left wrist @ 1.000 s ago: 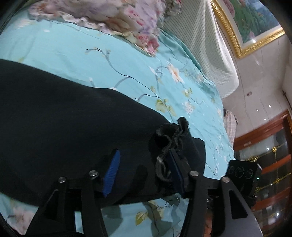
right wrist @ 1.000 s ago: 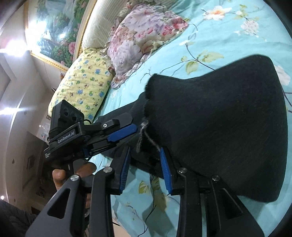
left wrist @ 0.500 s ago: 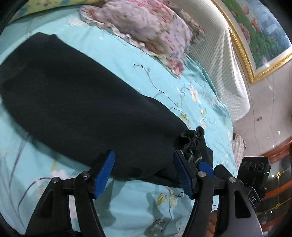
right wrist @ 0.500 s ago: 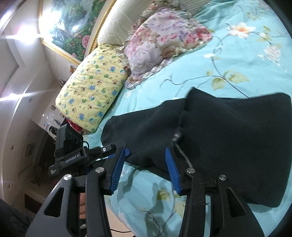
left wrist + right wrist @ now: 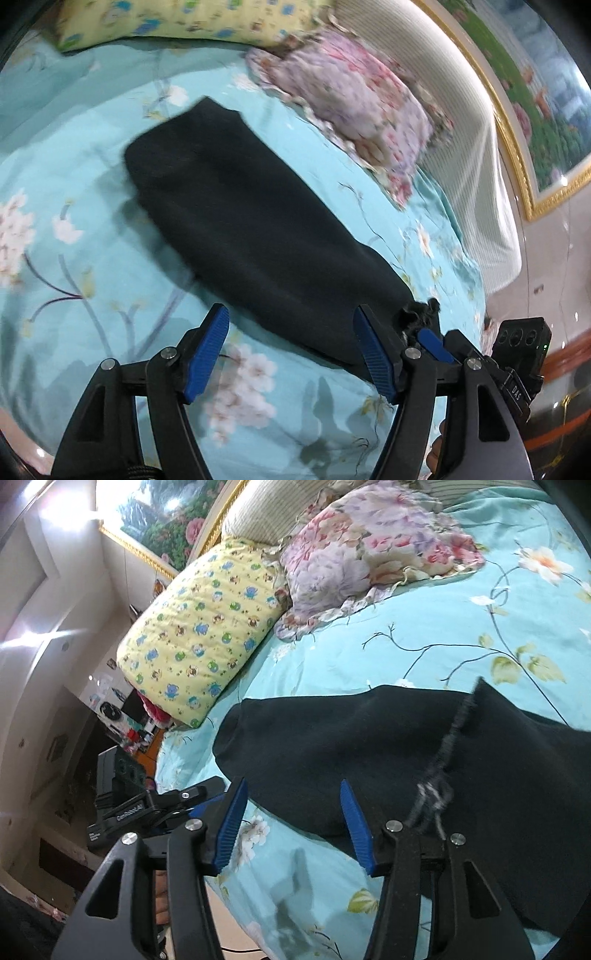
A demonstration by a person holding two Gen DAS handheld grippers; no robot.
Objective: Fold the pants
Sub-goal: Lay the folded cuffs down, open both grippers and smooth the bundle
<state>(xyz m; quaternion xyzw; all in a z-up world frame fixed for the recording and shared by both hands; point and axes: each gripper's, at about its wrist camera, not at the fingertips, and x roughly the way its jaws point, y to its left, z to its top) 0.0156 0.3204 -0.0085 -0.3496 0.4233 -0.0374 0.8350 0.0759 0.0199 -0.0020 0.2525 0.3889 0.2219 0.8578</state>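
Note:
Black pants (image 5: 255, 229) lie folded in a long strip on the turquoise floral bedsheet (image 5: 85, 280); they also show in the right wrist view (image 5: 388, 753), with a grey drawstring (image 5: 436, 786) on top. My left gripper (image 5: 291, 350) is open and empty, just short of the strip's near edge. My right gripper (image 5: 291, 823) is open and empty at the near edge of the pants. The right gripper shows at the lower right of the left wrist view (image 5: 432, 339), close to the bunched waistband end (image 5: 421, 314).
A pink floral pillow (image 5: 351, 110) and a yellow patterned pillow (image 5: 207, 627) lie at the head of the bed, by a striped headboard (image 5: 480, 166). The bed's edge runs along the bottom of both views, with room furniture beyond (image 5: 122, 738).
Both grippers have opened wider, let go of the pants and pulled back from them. The pants now lie flat on the bed.

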